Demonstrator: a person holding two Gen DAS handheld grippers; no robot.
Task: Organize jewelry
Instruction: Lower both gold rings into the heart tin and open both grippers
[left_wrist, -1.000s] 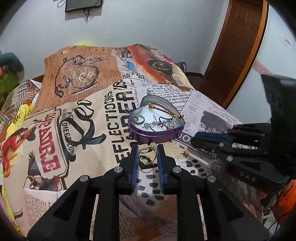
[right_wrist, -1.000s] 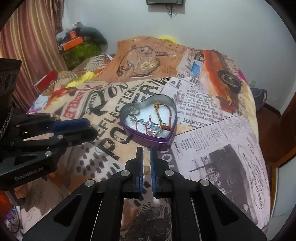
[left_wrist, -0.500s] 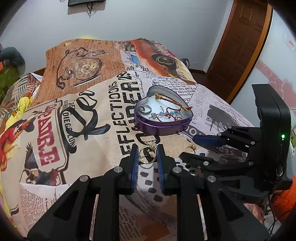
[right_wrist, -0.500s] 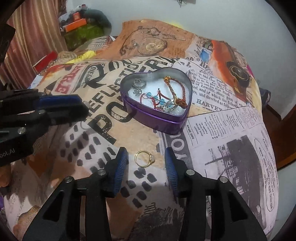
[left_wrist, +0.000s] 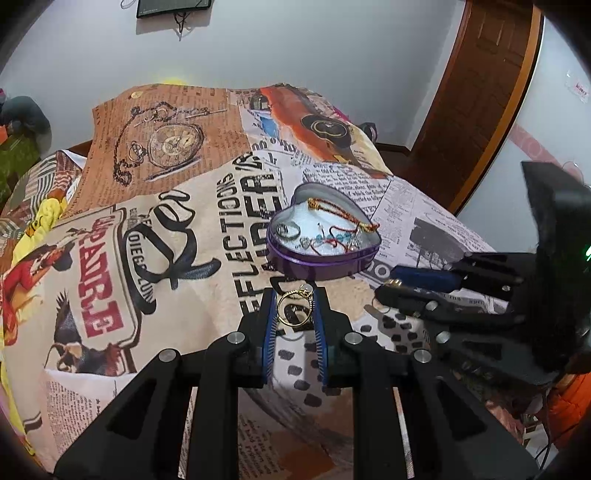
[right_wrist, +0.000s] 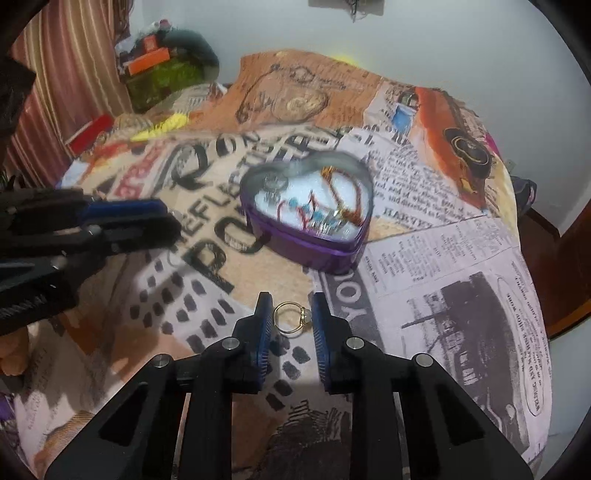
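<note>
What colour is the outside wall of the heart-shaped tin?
Purple; the heart-shaped metal tin shows it best in the left wrist view.

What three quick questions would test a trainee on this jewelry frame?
1. True or false: the heart-shaped tin is empty.
2. What sits between the fingers of the left tool? A) a bracelet B) a gold ring C) a watch
3. Fill in: the second ring, between the fingers of the right tool, lies on the ____.

Key: 1 false; 2 B; 3 bedspread.
</note>
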